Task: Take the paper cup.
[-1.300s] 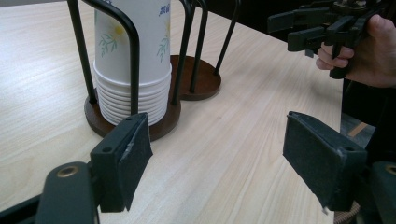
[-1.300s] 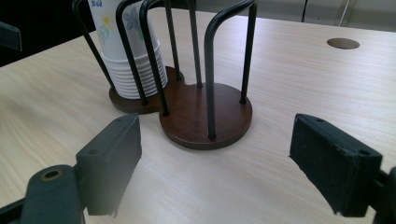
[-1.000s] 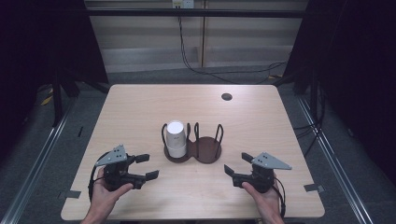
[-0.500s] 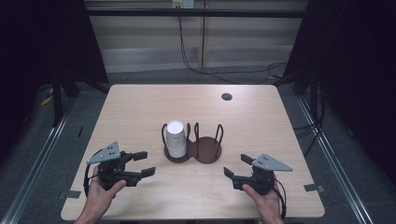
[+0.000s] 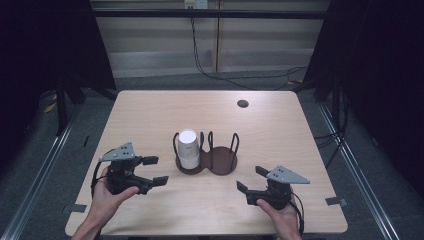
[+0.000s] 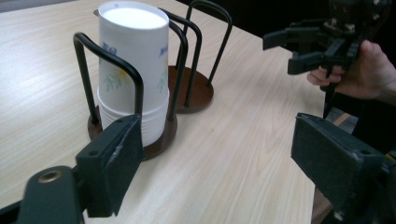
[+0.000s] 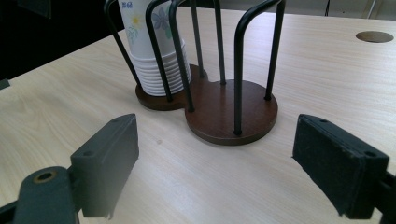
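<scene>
While both hands rest low in the high view, the left gripper [image 5: 151,171] sits at lower left and the right gripper [image 5: 249,180] at lower right, each with its jaws spread wide and nothing between them; both sets of jaws have just been opening. Between the two, at the middle of the frame, stands a stack of paper cups [image 5: 188,148] upside down in the left ring of a dark two-ring wire holder [image 5: 220,159] on the wooden table [image 5: 280,135], well apart from either tool. A round hole [image 5: 243,103] marks the tabletop toward the upper right.

From the left gripper view the stack fills the upper left, and its floral print and the ribbed rims piled at its foot come clear, which the high view leaves too small to read. At upper right of that view the other hand grips the right gripper, its jaws parted.

From the right gripper view the empty ring's brown wooden base lies at centre, with the cups behind it at upper left.
</scene>
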